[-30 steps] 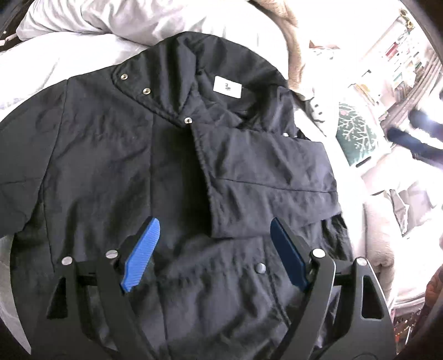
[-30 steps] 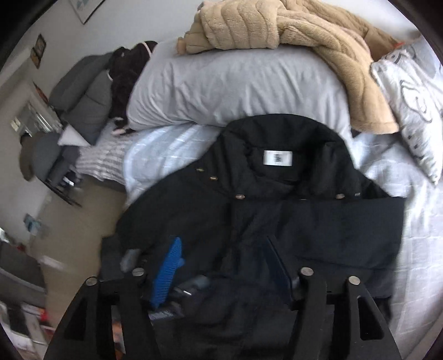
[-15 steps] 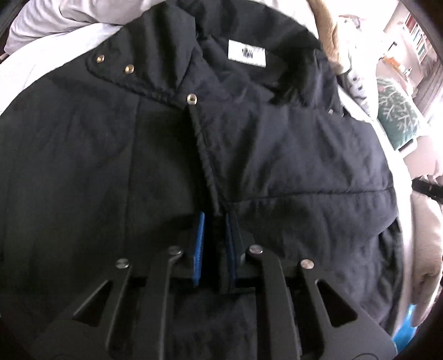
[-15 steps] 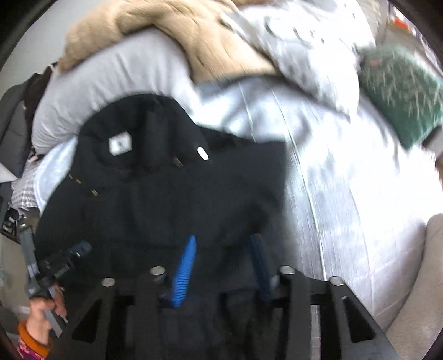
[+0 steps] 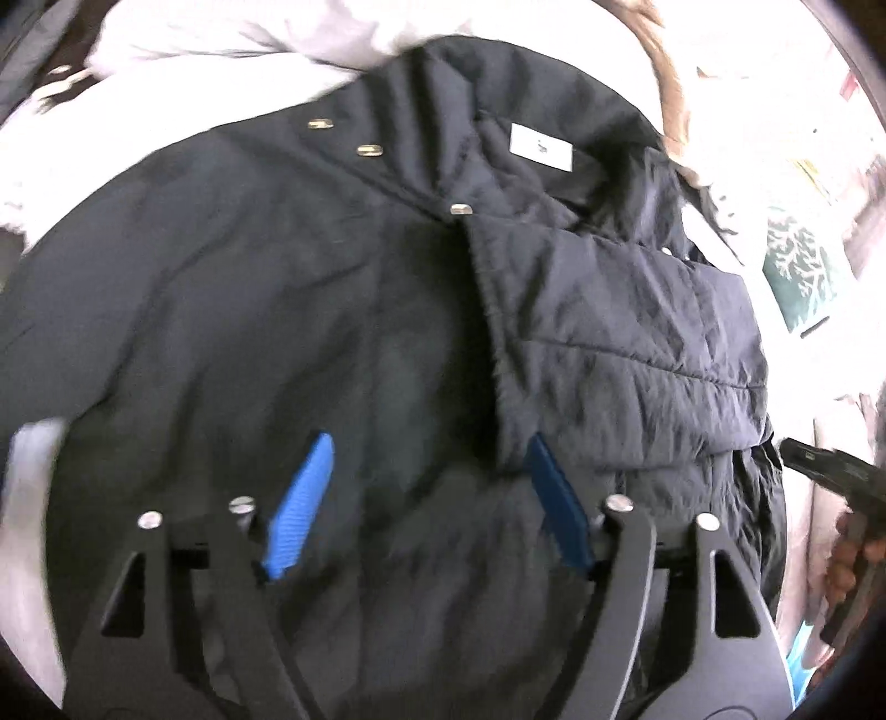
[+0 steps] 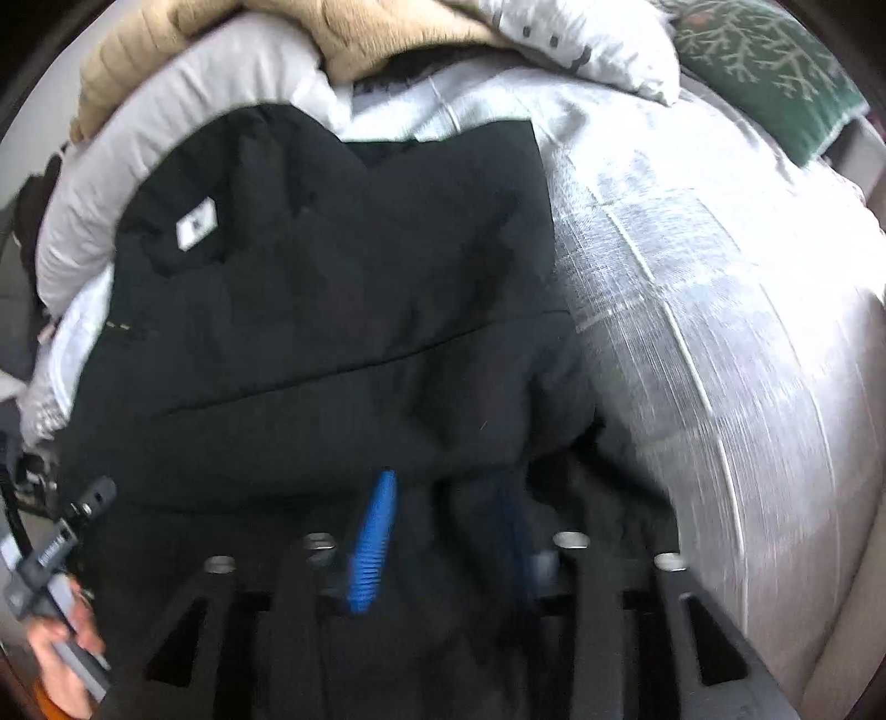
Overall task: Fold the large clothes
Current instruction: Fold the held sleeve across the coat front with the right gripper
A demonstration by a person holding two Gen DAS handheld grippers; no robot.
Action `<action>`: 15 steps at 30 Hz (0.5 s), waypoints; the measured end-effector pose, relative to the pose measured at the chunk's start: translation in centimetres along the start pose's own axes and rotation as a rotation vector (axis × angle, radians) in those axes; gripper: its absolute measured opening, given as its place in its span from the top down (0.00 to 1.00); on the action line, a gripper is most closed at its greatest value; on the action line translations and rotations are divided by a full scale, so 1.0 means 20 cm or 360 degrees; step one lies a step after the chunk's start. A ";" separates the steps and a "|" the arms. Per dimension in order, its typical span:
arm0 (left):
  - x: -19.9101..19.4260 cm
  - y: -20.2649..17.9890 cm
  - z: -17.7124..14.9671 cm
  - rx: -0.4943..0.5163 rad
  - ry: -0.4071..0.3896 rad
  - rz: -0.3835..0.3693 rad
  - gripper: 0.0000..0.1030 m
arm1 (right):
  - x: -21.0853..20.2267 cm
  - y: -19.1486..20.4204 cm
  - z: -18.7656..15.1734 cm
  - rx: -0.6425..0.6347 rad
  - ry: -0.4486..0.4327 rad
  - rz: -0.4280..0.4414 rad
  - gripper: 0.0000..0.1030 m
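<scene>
A large black jacket [image 5: 288, 332] lies front up on a bed, collar with a white label [image 5: 540, 145] at the far end. One sleeve is folded across the chest [image 5: 653, 354]. My left gripper [image 5: 426, 487] is open just above the jacket's front, at the lower edge of the folded sleeve. In the right wrist view the jacket [image 6: 332, 310] fills the left and middle. My right gripper [image 6: 443, 531] is open over the jacket's lower right side, blue pads [image 6: 374, 545] apart, with dark fabric between them.
The bed has a white quilted cover [image 6: 720, 310]. A grey pillow [image 6: 166, 133] and a tan blanket [image 6: 183, 50] lie behind the collar, with a green patterned cushion [image 6: 775, 61] at the far right. The other hand and gripper handle [image 6: 50, 559] show at the left.
My left gripper was shut on the sleeve edge half a second ago and is now open and pulled back. My right gripper has moved in over the jacket's right side.
</scene>
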State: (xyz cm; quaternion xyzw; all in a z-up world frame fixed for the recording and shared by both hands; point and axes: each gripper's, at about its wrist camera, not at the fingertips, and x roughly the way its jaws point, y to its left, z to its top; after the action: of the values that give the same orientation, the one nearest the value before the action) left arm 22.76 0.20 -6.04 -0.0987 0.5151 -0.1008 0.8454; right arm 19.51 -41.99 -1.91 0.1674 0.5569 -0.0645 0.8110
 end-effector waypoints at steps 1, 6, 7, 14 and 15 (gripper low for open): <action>-0.03 0.03 -0.01 -0.0029 0.0002 0.0030 0.24 | -0.05 0.02 -0.03 0.0017 -0.0014 0.0018 0.39; -0.23 0.19 -0.07 -0.0195 0.0024 0.0132 0.22 | -0.27 0.15 -0.18 0.0020 -0.0090 0.0181 0.24; -0.26 0.22 -0.08 -0.0216 0.0012 0.0146 0.19 | -0.31 0.20 -0.21 -0.0012 -0.0109 0.0196 0.23; -0.41 0.57 -0.21 -0.0572 -0.0095 0.0124 0.14 | -0.31 0.46 -0.40 -0.0189 -0.0126 0.0165 0.20; -0.41 0.64 -0.23 -0.0654 -0.0087 0.0100 0.14 | -0.29 0.47 -0.42 -0.0191 -0.0103 0.0162 0.20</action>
State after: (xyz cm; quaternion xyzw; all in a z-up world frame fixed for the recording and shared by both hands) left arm 15.93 14.35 -4.59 -0.2555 0.5047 0.0355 0.8239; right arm 12.70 -30.86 2.71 0.1444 0.5240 0.0048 0.8394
